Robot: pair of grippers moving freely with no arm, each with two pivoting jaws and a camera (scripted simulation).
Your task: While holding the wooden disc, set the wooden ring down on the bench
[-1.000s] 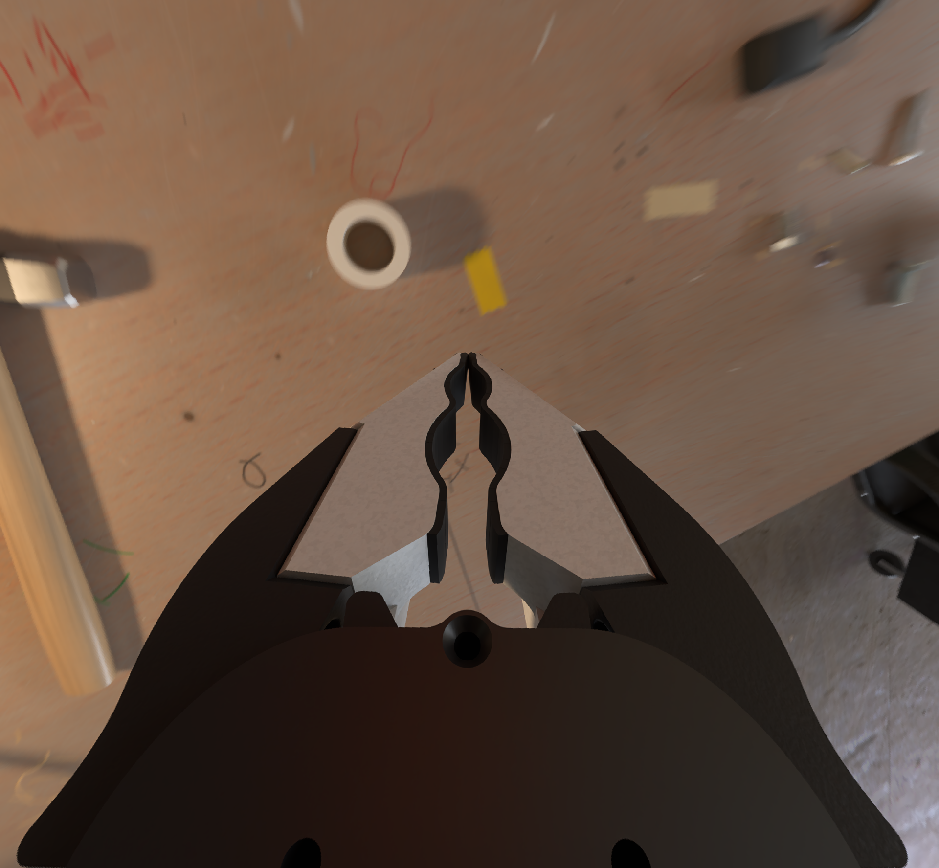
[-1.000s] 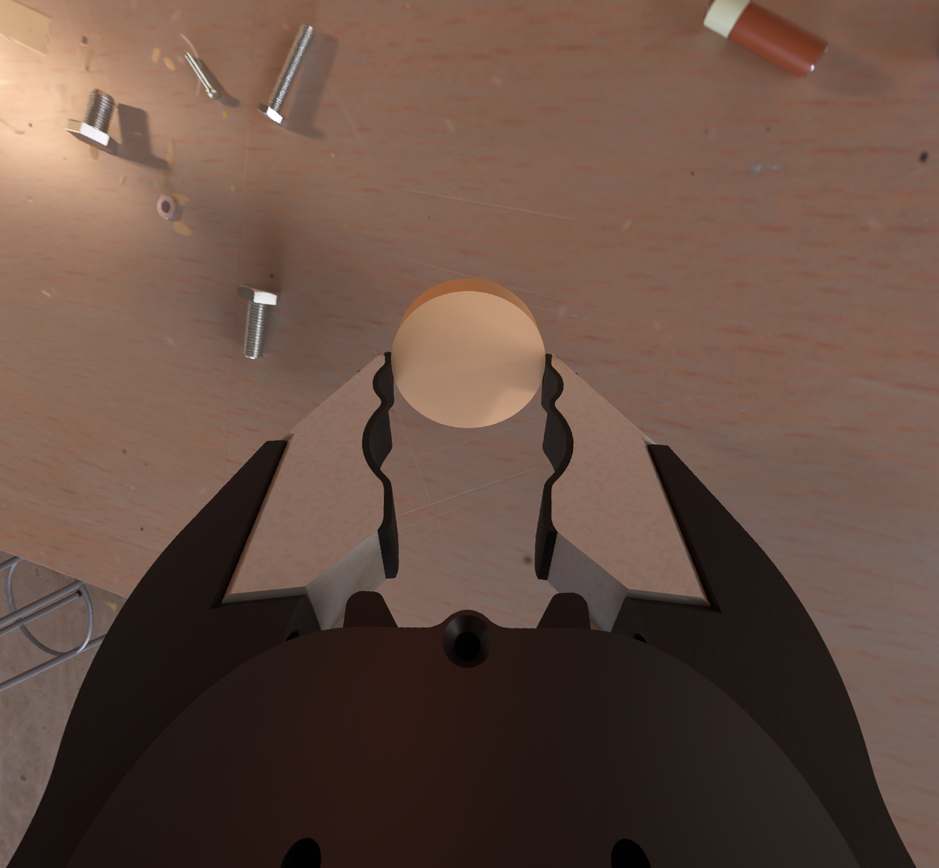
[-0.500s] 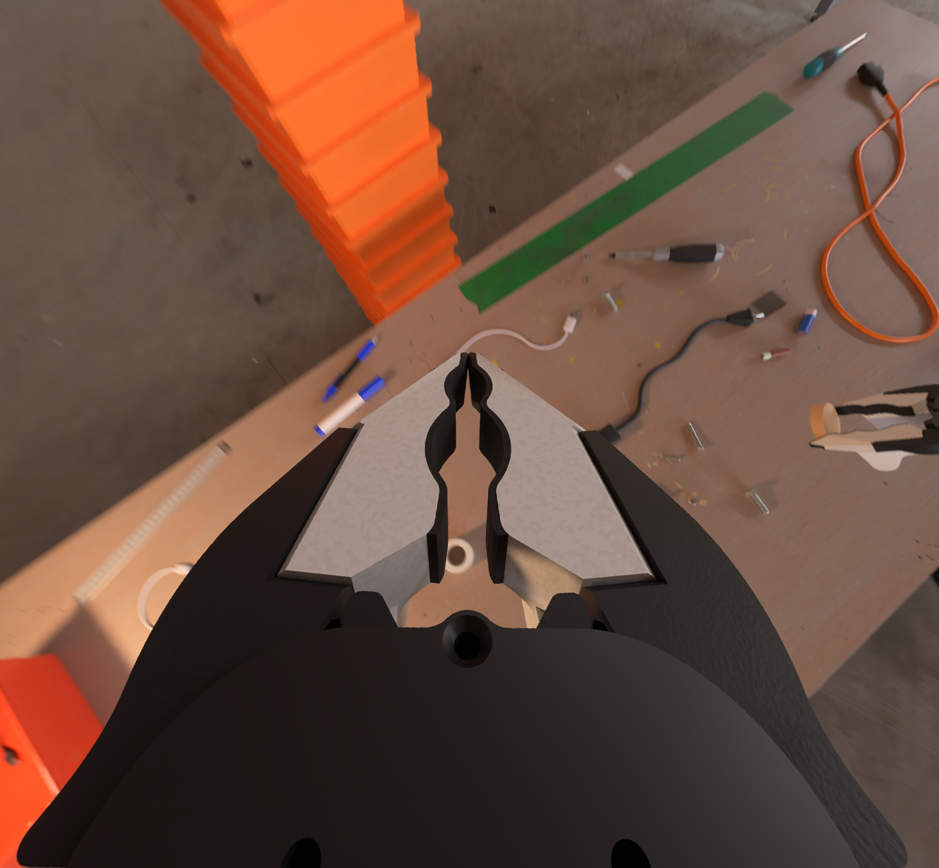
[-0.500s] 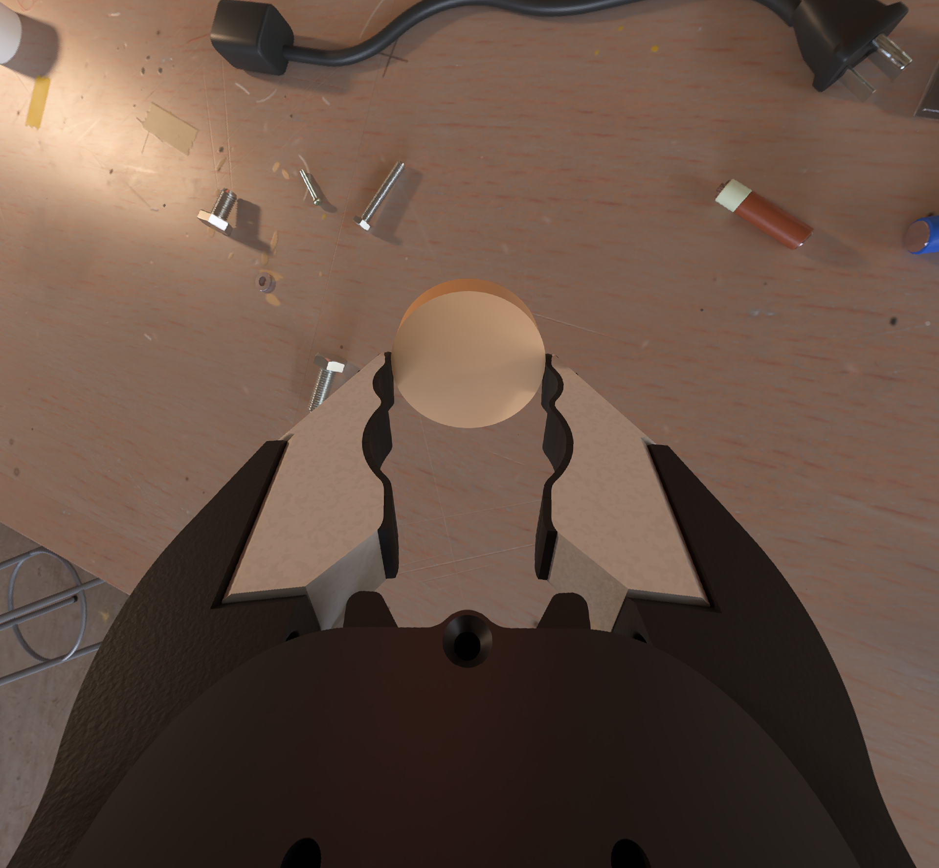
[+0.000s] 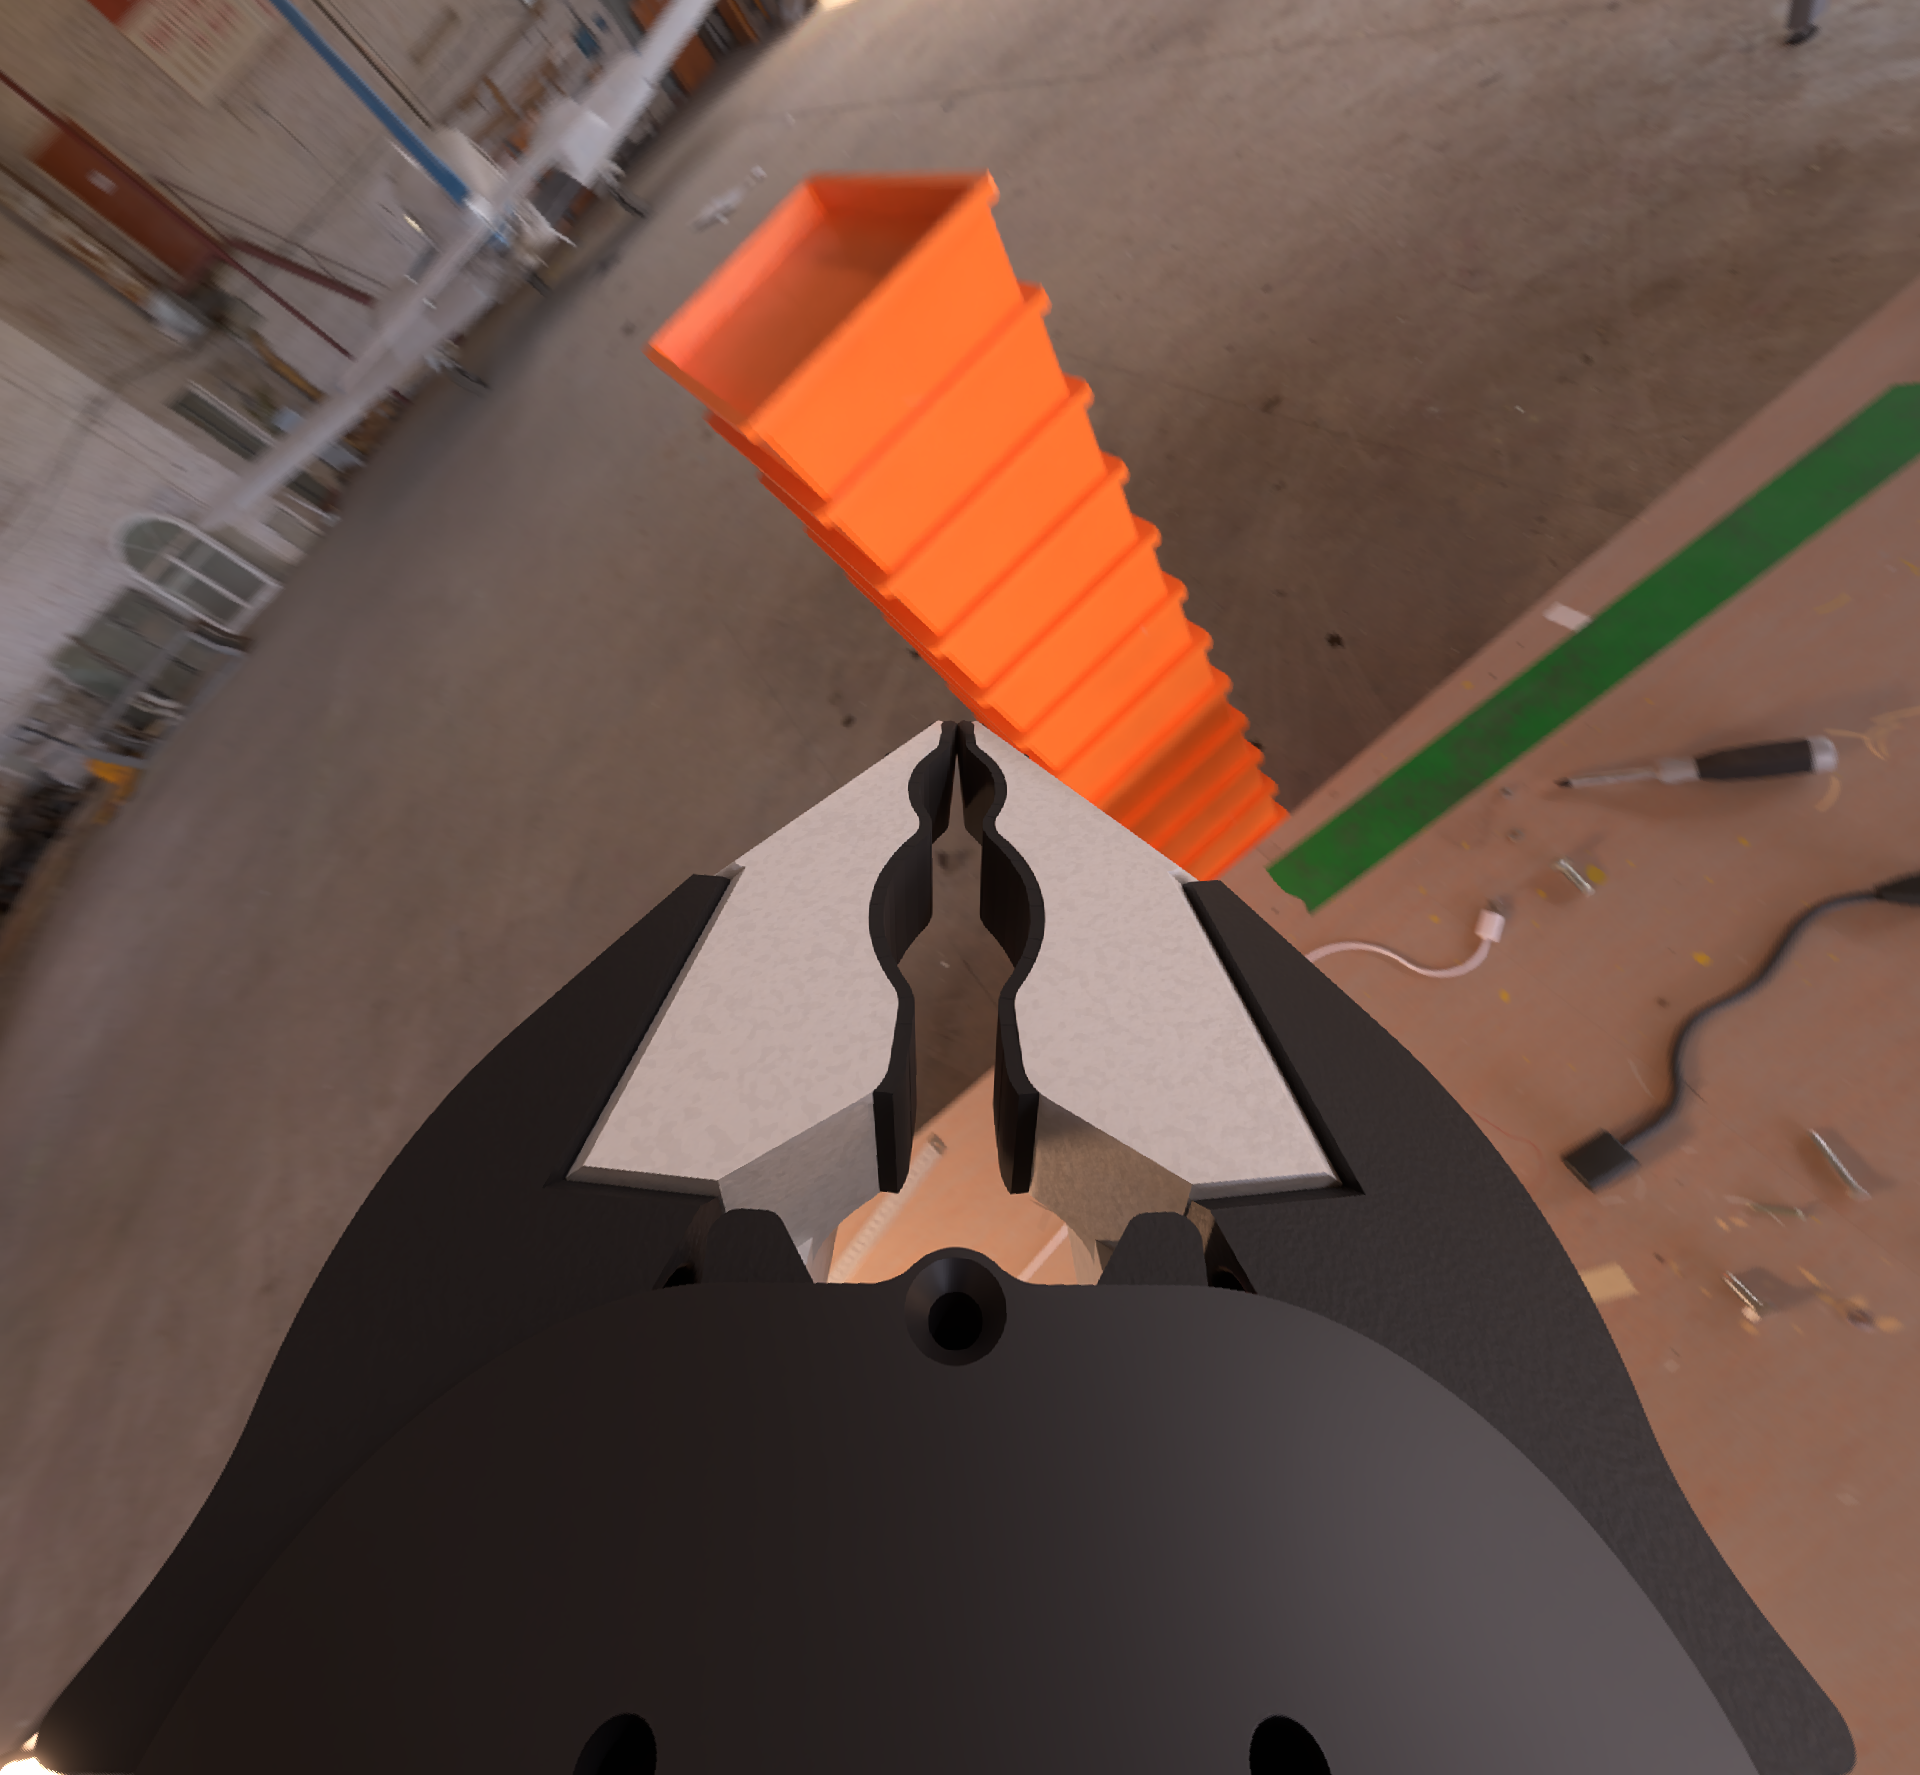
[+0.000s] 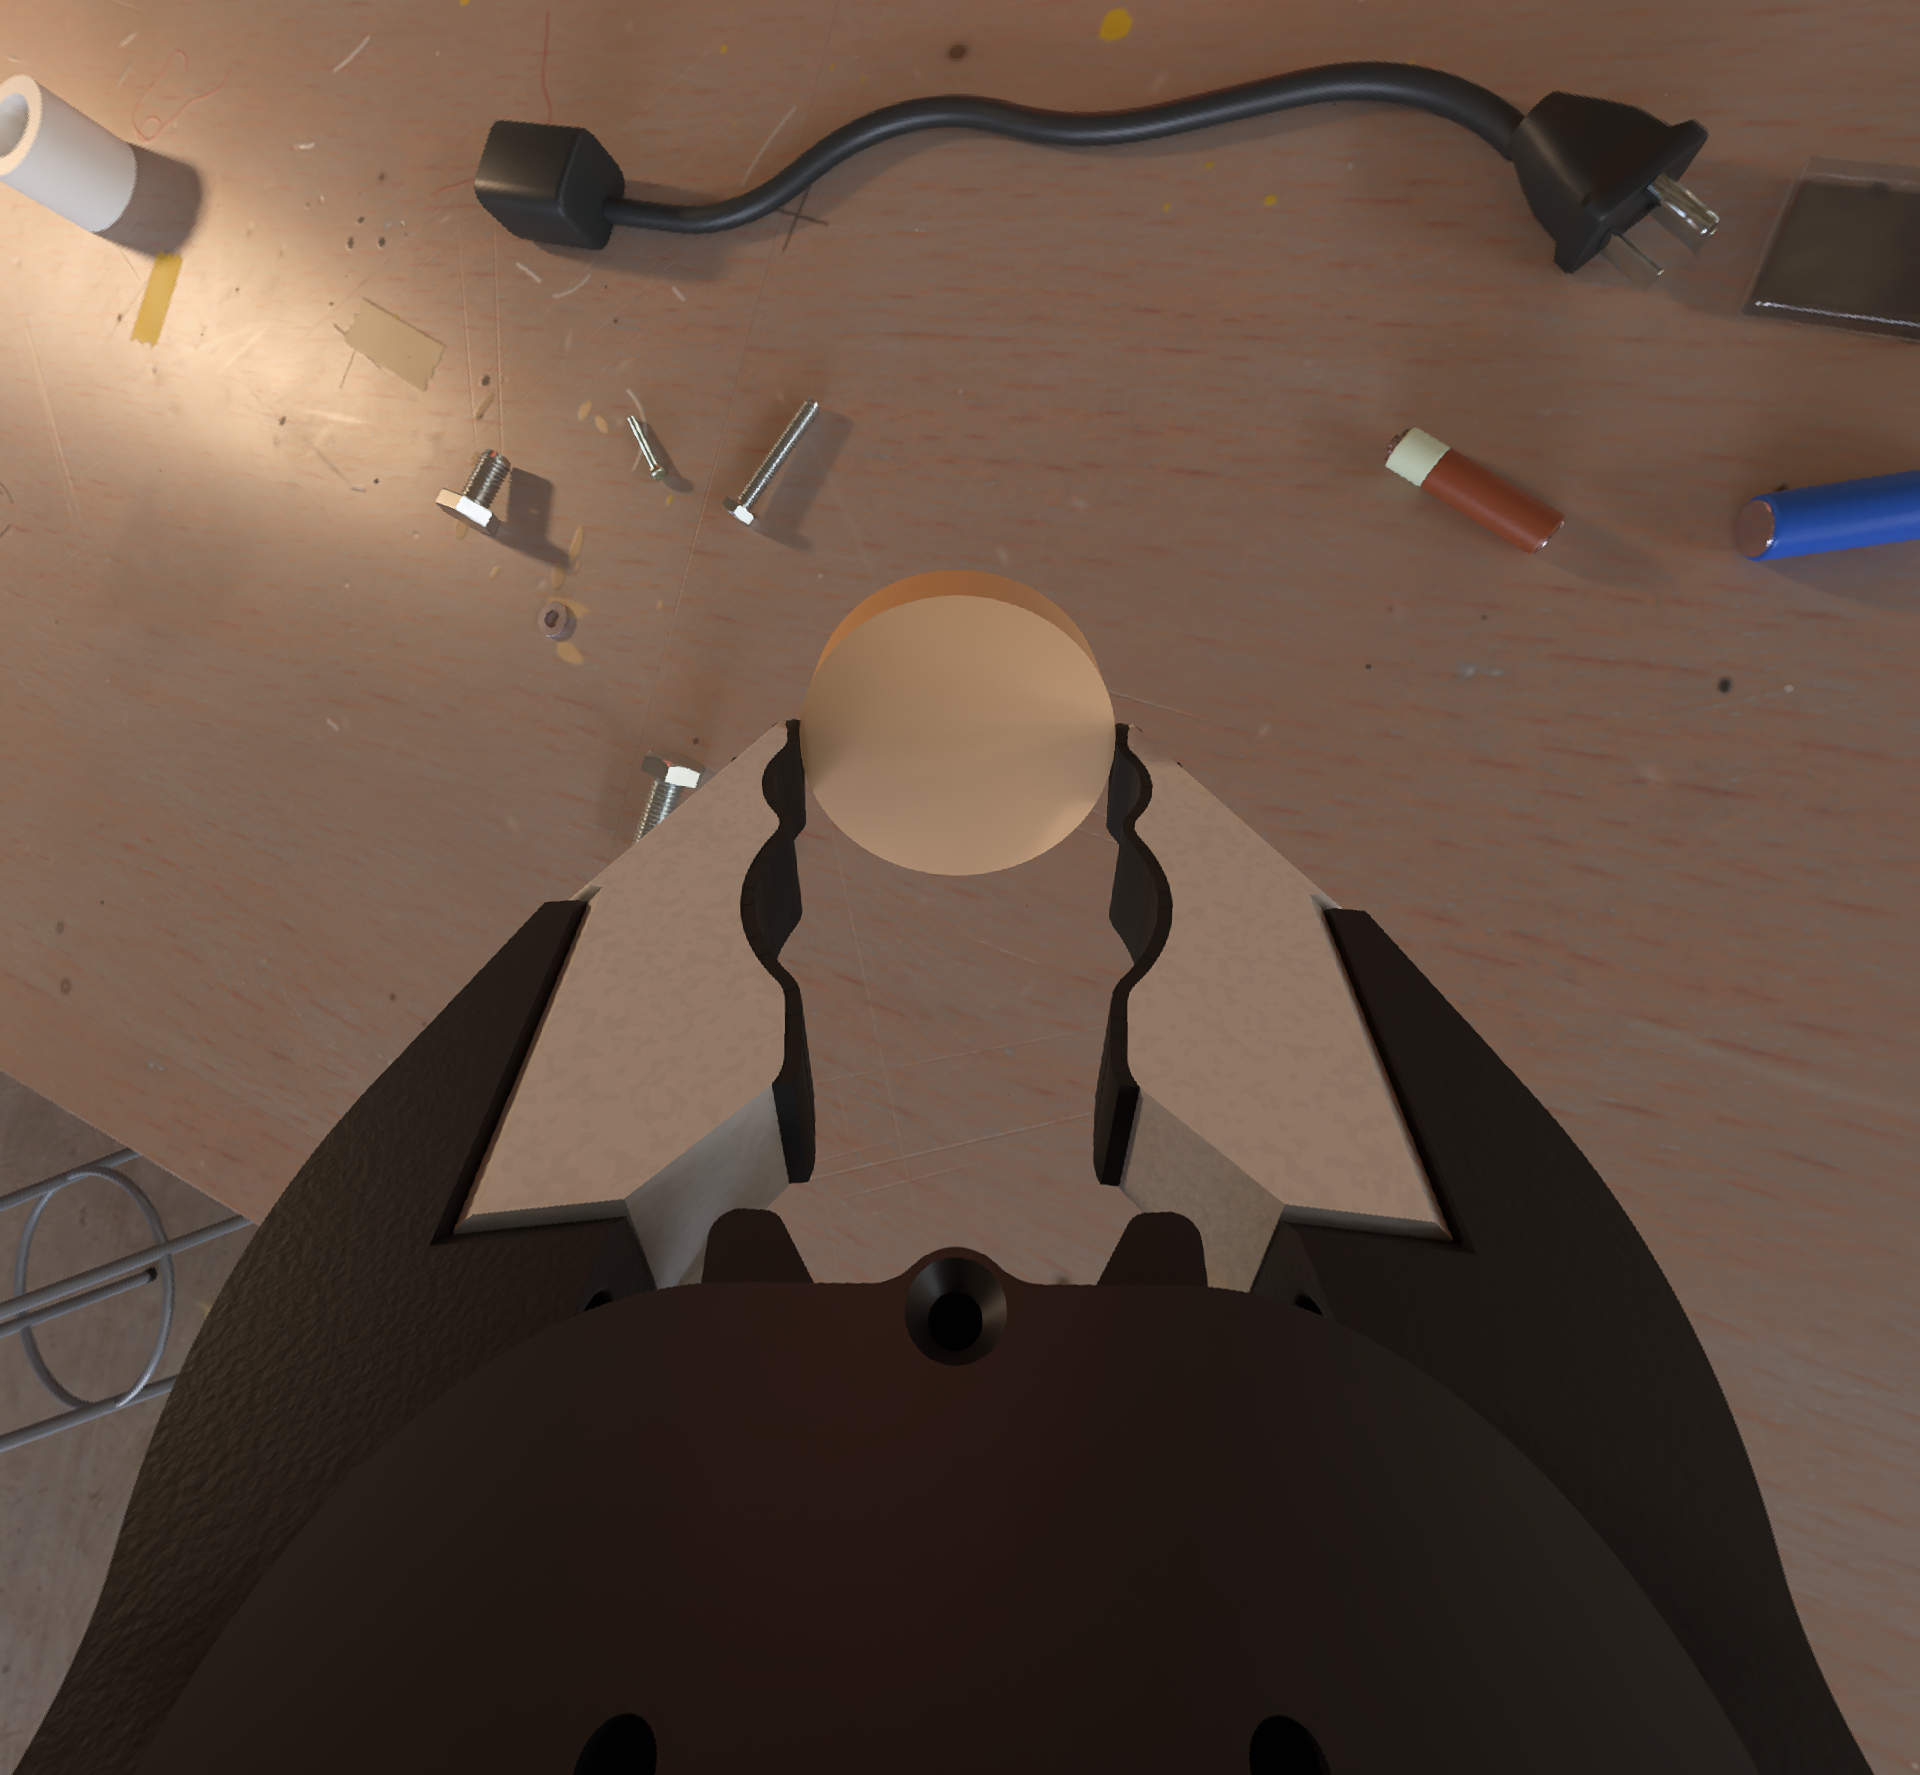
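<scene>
My right gripper is shut on the round wooden disc, gripping its edge on both sides, and holds it above the bench. A pale thick-walled ring rests on the bench at the far left of the right wrist view, well apart from both grippers. My left gripper is shut and empty. It points up and away over the bench edge toward the floor. The ring does not show in the left wrist view.
A tall stack of orange bins stands beside the bench. A green tape strip lies on the bench. Beyond the disc lie a black plug cable, bolts, a red-brown cylinder and a blue cylinder. A wire rack sits below the bench edge.
My left gripper swung from looking down at the ring to pointing up over the floor and bins, staying shut. My right gripper rose with the disc, so more bench shows.
</scene>
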